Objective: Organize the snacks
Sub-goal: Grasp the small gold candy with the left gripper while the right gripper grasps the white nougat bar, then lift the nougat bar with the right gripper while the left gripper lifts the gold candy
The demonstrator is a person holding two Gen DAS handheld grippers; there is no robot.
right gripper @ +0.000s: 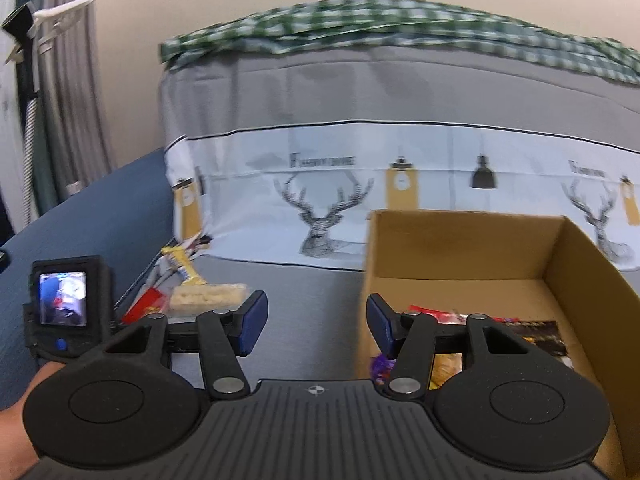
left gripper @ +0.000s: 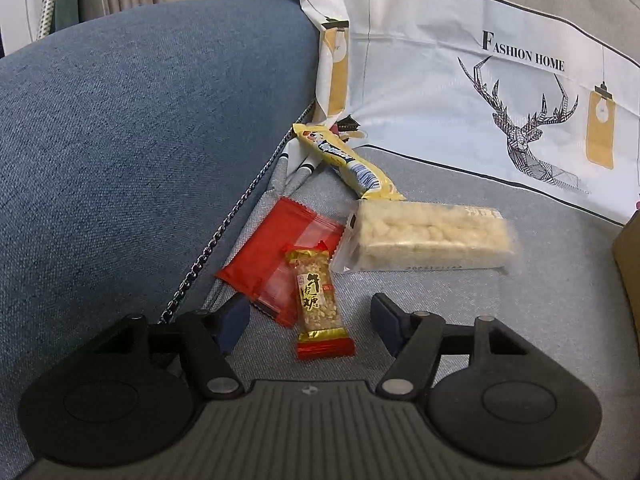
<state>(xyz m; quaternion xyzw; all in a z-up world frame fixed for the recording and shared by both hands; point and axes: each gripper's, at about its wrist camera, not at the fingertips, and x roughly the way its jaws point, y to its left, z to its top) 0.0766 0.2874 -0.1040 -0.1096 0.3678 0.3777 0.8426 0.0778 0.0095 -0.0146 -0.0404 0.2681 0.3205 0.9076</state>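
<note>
Nearest us, our left gripper (left gripper: pixel 306 322) stood spread, its pads not yet pressing the glossy peanut candy bar (left gripper: pixel 318 304) lying between them on the grey woven cushion (left gripper: pixel 500 320). Its upper end overlapped the crinkly red packet (left gripper: pixel 276 256), so closing could have snagged both. Beyond lay the clear-wrapped puffed-rice slab (left gripper: pixel 428 238). Our right gripper (right gripper: pixel 316 326) hung spread and empty, the cardboard box (right gripper: pixel 580 264) to its right.

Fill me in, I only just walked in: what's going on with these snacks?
A person is sorting snacks off a grey sofa seat into a cardboard box. The open left gripper straddles a small peanut candy without pinching it. The right gripper is open and empty beside the box, which already holds some packets.
</note>
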